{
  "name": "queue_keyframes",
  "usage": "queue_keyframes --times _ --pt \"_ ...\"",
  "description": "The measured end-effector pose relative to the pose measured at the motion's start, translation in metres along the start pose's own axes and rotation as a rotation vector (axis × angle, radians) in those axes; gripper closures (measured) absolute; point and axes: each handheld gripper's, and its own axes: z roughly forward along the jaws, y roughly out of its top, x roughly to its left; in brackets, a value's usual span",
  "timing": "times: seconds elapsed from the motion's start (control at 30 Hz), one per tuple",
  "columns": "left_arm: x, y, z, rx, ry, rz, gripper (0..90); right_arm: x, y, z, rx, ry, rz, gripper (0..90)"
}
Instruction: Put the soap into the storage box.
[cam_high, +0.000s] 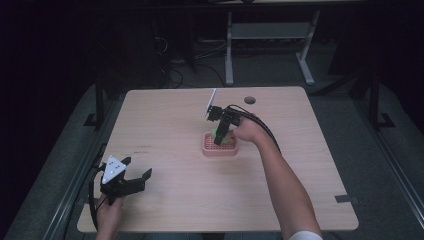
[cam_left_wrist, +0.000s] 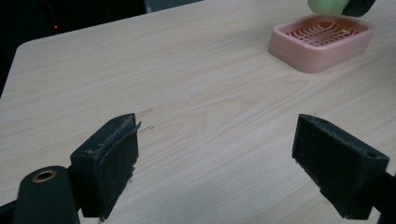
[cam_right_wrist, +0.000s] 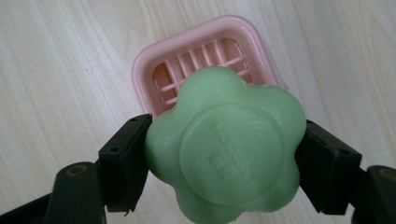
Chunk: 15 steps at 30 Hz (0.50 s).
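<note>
L gripper (cam_high: 131, 172) sits near the front edge of the wooden surface (cam_high: 165, 125), jaws spread, nothing between; farther back, R gripper (cam_high: 220, 134) pinches a green flower-shaped soap (cam_right_wrist: 226, 151) just above the pink soap dish (cam_high: 220, 146) at centre.

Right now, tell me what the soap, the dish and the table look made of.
Soap: waxy, matte green bar, flower-shaped, with moulded lettering; likely real soap.
Dish: pink, smooth, slightly glossy, with a slotted grid; probably moulded plastic.
Table: pale wood grain, flat matte top; wood or laminate, cannot tell which.
</note>
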Motion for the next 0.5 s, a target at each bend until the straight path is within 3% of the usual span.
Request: queue_keyframes --times 0.5 --pt "-0.001 0.0 0.001 0.001 -0.007 0.001 14.3 -0.004 -0.001 0.019 0.036 0.005 0.035 25.6"
